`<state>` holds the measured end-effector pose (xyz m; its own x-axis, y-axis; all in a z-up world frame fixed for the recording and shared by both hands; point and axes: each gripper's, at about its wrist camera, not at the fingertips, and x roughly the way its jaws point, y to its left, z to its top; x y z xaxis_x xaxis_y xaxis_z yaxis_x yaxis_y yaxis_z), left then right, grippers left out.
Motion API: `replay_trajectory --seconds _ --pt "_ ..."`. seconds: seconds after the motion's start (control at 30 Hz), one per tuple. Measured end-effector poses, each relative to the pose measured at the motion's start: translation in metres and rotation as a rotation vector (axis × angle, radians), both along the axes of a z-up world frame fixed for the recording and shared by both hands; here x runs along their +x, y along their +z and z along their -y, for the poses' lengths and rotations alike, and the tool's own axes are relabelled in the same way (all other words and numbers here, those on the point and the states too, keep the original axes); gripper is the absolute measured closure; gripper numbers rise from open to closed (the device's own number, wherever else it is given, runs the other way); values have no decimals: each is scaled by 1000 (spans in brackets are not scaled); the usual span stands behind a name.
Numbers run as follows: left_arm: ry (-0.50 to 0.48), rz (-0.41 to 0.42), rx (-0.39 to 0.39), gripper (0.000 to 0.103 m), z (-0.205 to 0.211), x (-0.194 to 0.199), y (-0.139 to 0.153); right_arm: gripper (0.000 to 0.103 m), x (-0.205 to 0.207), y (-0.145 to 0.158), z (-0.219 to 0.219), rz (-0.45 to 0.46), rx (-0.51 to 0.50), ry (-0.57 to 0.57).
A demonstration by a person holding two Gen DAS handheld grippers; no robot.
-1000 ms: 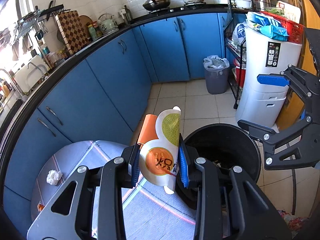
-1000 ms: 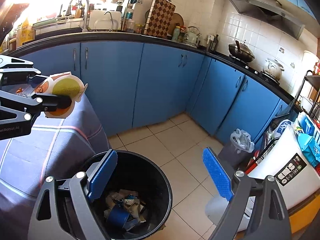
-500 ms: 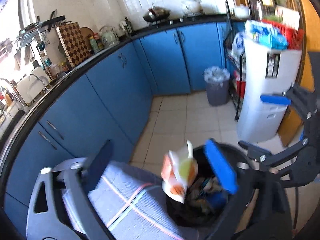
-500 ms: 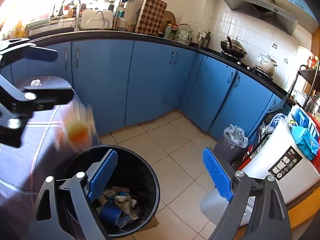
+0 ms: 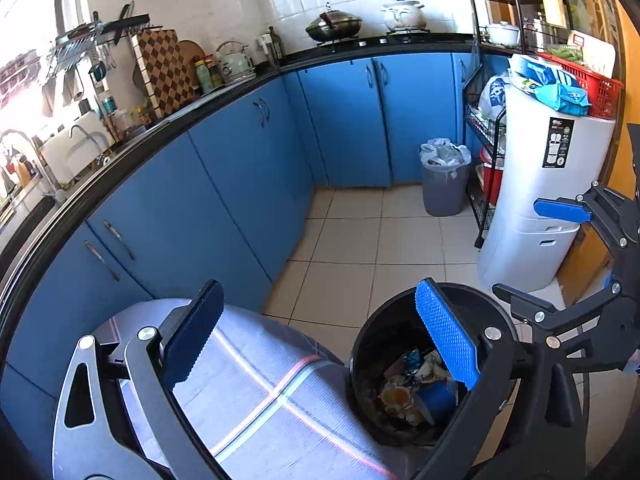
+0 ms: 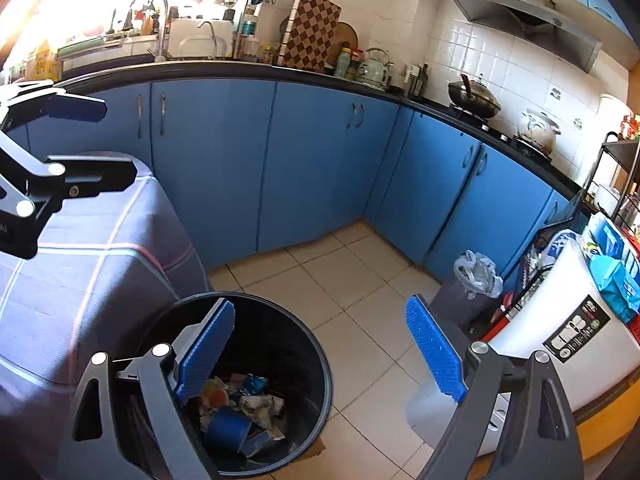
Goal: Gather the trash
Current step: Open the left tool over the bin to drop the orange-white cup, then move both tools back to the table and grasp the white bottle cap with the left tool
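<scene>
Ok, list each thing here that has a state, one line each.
left gripper: open, nothing between the pads
right gripper: open, empty
black bin: uncovered, trash at the bottom
grey bin: lined with a bag, no lid
cabinet doors: all closed
wok: lid on

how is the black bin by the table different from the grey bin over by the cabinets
The black bin is wider, unlined and stands beside the covered table; the grey bin is narrower, has a white plastic liner and stands near the blue cabinets. Loose wrappers show in the black bin; the grey bin's contents are hidden. Both stand upright without lids.
</scene>
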<state>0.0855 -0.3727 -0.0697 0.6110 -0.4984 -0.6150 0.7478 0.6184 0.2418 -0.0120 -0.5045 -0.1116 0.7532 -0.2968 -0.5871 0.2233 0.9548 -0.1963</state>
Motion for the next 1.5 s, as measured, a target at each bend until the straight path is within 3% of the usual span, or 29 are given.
replay_trajectory --seconds 0.33,0.57,0.73,0.87,1.07,1.2,1.33,1.5 --pt "80 -56 -28 3 -77 25 -5 18 30 3 -50 -7 0 129" --pt "239 -64 -3 3 -154 52 -19 18 65 8 -102 -24 -8 247" --pt "413 -93 29 4 -219 77 -44 18 94 8 -145 -40 -22 330" --pt "478 -123 53 4 -255 86 -63 18 116 10 -180 -45 -35 386" --pt "490 -171 69 14 -280 97 -82 18 145 12 -222 -47 -39 440" --pt "478 -262 40 26 -293 113 -92 18 158 8 -247 -67 -42 469" --pt "492 -309 16 30 -305 126 -102 18 169 5 -266 -85 -57 493" --pt "489 -345 -2 48 -314 135 -108 18 182 4 -285 -93 -55 509"
